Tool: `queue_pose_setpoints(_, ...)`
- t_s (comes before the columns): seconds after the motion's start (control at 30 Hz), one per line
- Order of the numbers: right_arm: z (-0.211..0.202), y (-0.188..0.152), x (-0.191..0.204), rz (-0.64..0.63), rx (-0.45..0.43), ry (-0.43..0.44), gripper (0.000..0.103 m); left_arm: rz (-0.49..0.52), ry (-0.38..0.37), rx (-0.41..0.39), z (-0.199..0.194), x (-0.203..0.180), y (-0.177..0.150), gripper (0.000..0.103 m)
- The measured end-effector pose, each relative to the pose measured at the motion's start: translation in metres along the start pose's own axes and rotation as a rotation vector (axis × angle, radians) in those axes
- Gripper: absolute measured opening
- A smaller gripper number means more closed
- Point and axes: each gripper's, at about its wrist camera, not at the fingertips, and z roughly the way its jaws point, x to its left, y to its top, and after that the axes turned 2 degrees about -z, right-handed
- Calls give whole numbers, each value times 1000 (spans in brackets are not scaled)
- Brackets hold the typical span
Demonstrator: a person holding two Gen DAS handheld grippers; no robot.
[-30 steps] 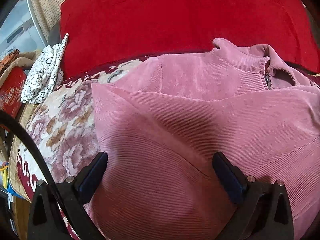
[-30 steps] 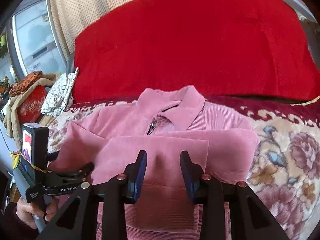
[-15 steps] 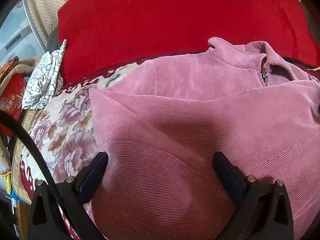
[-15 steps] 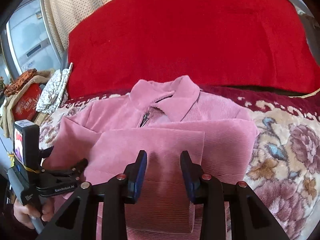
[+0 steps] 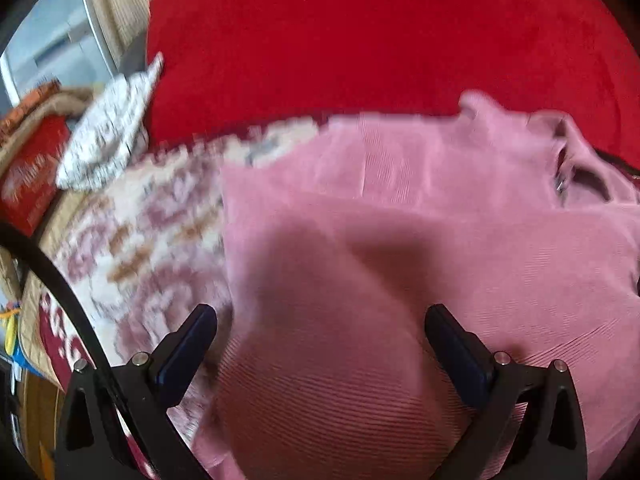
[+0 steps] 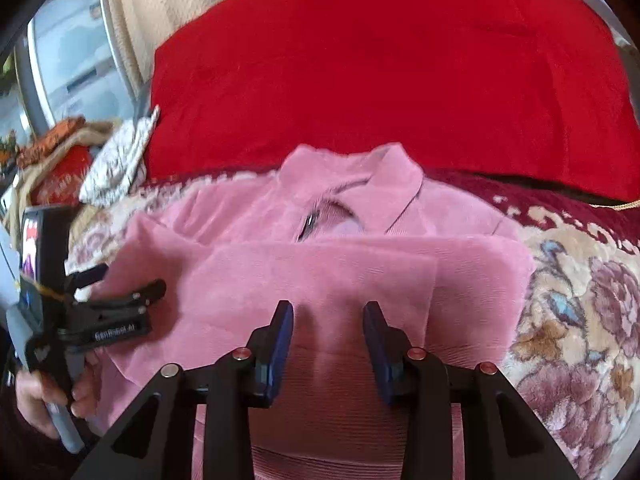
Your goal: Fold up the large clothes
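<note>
A pink corduroy jacket (image 5: pixel 400 240) lies on the floral blanket (image 5: pixel 140 240), collar and zip towards the back and both sides folded in over its front. My left gripper (image 5: pixel 318 314) stands wide open over the jacket's left part, no cloth between its pads; this view is blurred. In the right wrist view the jacket (image 6: pixel 320 272) fills the middle. My right gripper (image 6: pixel 328 316) hovers over the folded front with its jaws a little apart and nothing pinched. The left gripper (image 6: pixel 128 282) shows at the jacket's left edge, held by a hand (image 6: pixel 36 396).
A big red cushion (image 6: pixel 400 60) rises behind the jacket. A white patterned cloth (image 6: pixel 120 156) and a red box (image 6: pixel 60 180) lie at the back left. The floral blanket (image 6: pixel 580 300) stretches to the right of the jacket.
In the right wrist view the left gripper has shifted a little farther onto the jacket's left edge. The left wrist view has become blurred. Neither gripper's jaws have changed.
</note>
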Motion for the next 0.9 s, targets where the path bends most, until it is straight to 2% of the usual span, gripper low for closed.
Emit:
queue_pose_setpoints(0.07, 6, 1, 2, -25, 5, -23, 41, -23, -24, 17, 3, 3, 0, 103)
queue_pose_setpoints(0.1, 5, 1, 3, -29, 6, -24, 45, -24, -28, 16, 2, 3, 1, 103)
queue_pose_setpoints(0.17, 2, 2, 1, -9, 2, -1, 48, -17, -23, 14, 2, 2, 1, 103)
queue_pose_setpoints(0.27, -2, 3, -5, 23, -15, 19, 48, 1, -14, -5, -3, -2, 2, 103)
queue_pose_setpoints(0.5, -8, 3, -8, 41, -45, 8, 48, 66, -10, -73, -16, -15, 0, 103)
queue_pose_setpoints(0.6, 4, 0, -5, 16, 6, -36, 48, 117, 12, -55, -12, -25, -3, 103)
queue_pose_setpoints(0.67, 5, 0, -4, -3, 4, -61, 48, 126, 21, -64, -13, -26, -3, 103)
queue_pose_setpoints(0.9, -2, 2, -14, 46, -13, -31, 48, 105, 11, -65, -15, -23, -3, 103)
